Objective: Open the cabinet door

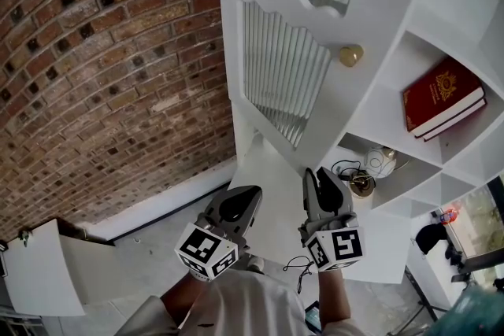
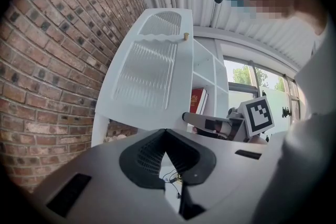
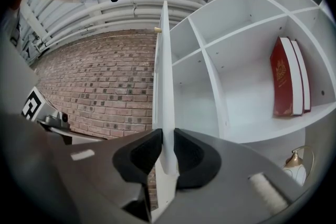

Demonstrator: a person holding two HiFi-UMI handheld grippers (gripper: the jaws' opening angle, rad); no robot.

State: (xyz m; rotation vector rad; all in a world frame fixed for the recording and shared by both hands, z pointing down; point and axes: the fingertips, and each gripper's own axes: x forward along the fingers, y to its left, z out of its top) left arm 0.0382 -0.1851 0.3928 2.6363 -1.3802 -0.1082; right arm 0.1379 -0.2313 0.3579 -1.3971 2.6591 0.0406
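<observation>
Cabinet door (image 1: pixel 287 83) stands swung out from white shelf unit (image 1: pixel 441 35), brick wall (image 1: pixel 102 51) beside it. Right gripper (image 3: pixel 167 150) clamped on its free edge, below knob (image 1: pixel 351 55). Left gripper (image 2: pixel 166 136) jaws together, empty, clear of door.

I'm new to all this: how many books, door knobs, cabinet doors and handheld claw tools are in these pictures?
Red books: 2
Brass knob: 1
Cabinet door: 1
Grippers: 2, the left gripper shut and empty, the right gripper clamped on the door's edge
Total: 6
</observation>
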